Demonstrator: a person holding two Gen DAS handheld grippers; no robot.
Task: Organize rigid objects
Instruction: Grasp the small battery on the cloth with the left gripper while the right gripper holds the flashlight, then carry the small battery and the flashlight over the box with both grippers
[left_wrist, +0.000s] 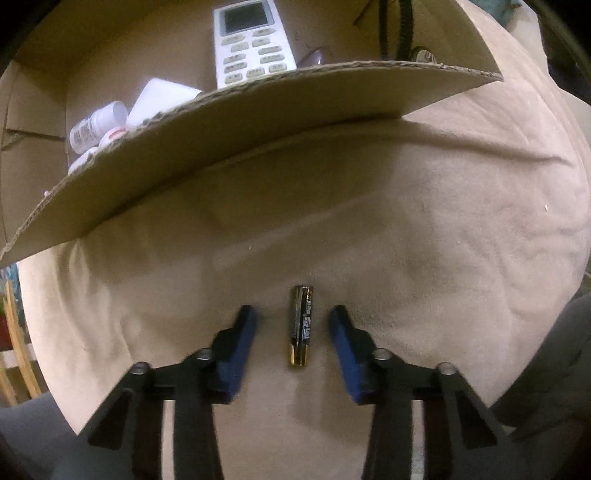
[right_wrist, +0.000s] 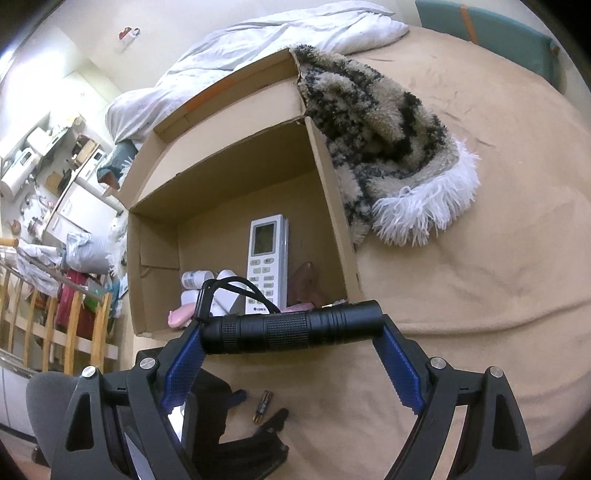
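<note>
The left gripper (left_wrist: 292, 317) is pointed straight down, its blue-padded fingers (left_wrist: 240, 347) released astride a black-and-gold cylindrical battery (left_wrist: 301, 325) on the tan bed sheet (left_wrist: 443, 221). A black cylindrical flashlight (right_wrist: 291, 326) is grasped endwise by the right gripper (right_wrist: 293, 343), tilted downward near the brown cardboard box (right_wrist: 332, 192).

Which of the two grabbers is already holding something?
The right gripper. Its jaws clamp the black flashlight endwise, above the bed. The left gripper only straddles the battery, not touching it.

The left gripper (left_wrist: 293, 317), black with blue pads, points straight down, its jaws apart and touching nothing. The right gripper (right_wrist: 291, 330), of the same build, tilts downward with its jaws wide, clamped on the ends of a black cylindrical metal flashlight (right_wrist: 291, 326).
</note>
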